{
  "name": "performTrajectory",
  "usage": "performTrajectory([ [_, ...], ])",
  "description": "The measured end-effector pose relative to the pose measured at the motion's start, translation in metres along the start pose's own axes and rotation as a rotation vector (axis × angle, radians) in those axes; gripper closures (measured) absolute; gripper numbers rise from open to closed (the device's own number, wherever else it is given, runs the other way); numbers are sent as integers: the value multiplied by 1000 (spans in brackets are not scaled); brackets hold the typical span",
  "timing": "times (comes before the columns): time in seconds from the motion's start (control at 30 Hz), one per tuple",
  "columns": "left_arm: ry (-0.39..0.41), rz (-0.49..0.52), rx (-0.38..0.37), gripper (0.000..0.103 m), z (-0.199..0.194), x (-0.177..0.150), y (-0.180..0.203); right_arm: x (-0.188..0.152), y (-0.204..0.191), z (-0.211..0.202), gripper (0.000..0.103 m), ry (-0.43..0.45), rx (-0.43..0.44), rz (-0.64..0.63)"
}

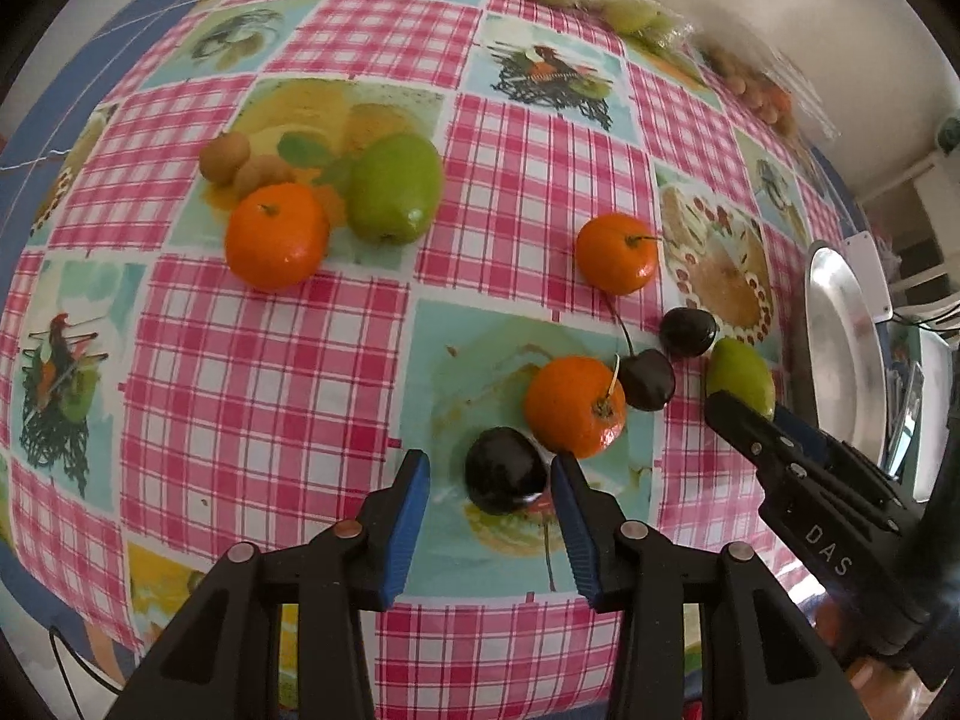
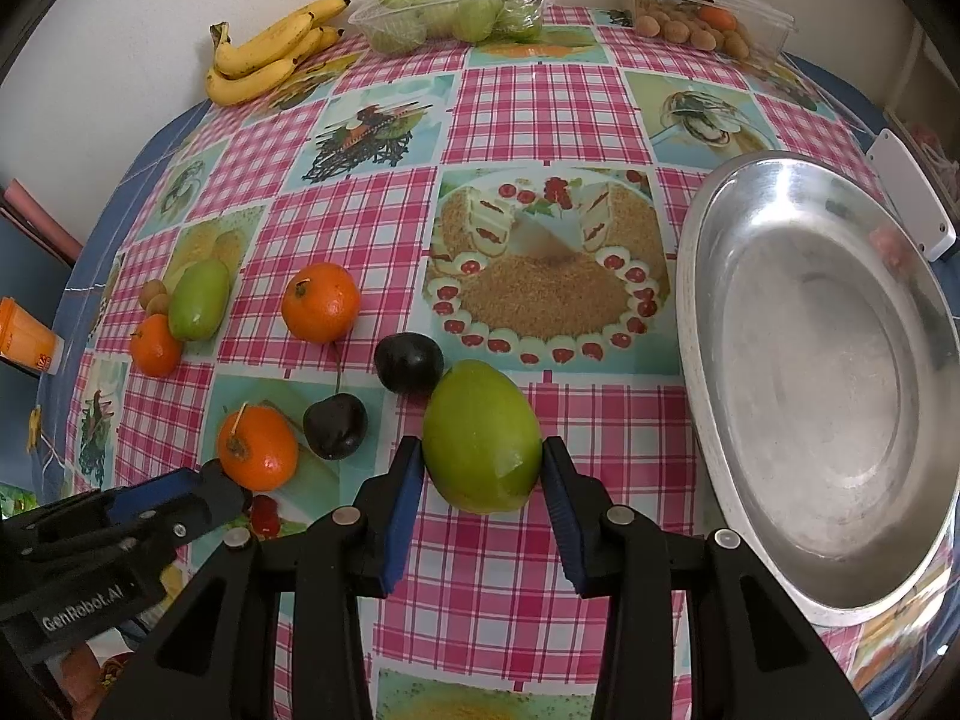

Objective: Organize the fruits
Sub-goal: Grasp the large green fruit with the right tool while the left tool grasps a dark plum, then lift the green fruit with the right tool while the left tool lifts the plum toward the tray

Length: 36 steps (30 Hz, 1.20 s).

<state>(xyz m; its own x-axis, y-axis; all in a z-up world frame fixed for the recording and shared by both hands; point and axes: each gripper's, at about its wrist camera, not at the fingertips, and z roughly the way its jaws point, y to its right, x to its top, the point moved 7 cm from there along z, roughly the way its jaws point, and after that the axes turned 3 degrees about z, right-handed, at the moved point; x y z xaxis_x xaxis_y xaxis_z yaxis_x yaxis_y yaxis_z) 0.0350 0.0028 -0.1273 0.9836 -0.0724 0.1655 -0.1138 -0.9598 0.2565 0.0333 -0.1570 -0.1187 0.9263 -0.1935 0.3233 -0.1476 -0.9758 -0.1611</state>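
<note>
Two grippers: both low over the checked tablecloth [image 2: 516, 120], each straddling one fruit.
Left gripper [image 1: 489, 474]: jaws partly closed around a dark plum [image 1: 506, 470]; right pad touching or nearly touching, left pad clearly apart from it; not yet a grip.
Right gripper [image 2: 480, 468]: blue pads pressed on both flanks of a green mango [image 2: 480, 435], mango resting on the cloth.
Destination, judged: empty metal tray [image 2: 708, 312] just right of the mango.
Other loose fruit: tangerine [image 1: 575, 407] touching the left gripper's right finger [image 1: 570, 480]; cherry [image 1: 646, 378] and second plum [image 1: 688, 331] close behind; farther off, two more tangerines, another green mango, small brown fruits.
Risk, plum: one-sided contact likely to roll the round plum sideways out of the jaws on closing.
Risk, tangerine: nudged by the finger, likely to knock the cherry.
Risk, mango: smooth, tapered skin held near its wide middle; possible pivot or slip on lifting, or a knock against the tray rim.
Risk, grippers: near each other; collision possible if both swing toward the tray together.
</note>
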Motion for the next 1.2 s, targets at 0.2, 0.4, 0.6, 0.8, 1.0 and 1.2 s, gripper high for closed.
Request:
performTrajectory([
  [0.2, 13, -2, -32, 73, -3, 0, 4, 1, -2, -7, 62, 9, 3, -3],
  [0.4, 81, -38, -36, 78, -20, 5, -3, 4, -4, -27, 62, 53, 19, 2],
  [0.6, 112, -33, -37, 88, -26, 7, -6, 5, -5, -35, 62, 68, 26, 3],
  [0.8, 93, -74, -18, 87, -17, 9, -11, 4, -2, -35, 62, 63, 18, 8],
  [1.0, 118, -105, -45, 76, -18, 13, -13, 3, -1, -33, 62, 56, 18, 11],
  [1.2, 106, -126, -52, 72, -10, 16, -11, 2, 0, -33, 62, 56, 20, 13],
])
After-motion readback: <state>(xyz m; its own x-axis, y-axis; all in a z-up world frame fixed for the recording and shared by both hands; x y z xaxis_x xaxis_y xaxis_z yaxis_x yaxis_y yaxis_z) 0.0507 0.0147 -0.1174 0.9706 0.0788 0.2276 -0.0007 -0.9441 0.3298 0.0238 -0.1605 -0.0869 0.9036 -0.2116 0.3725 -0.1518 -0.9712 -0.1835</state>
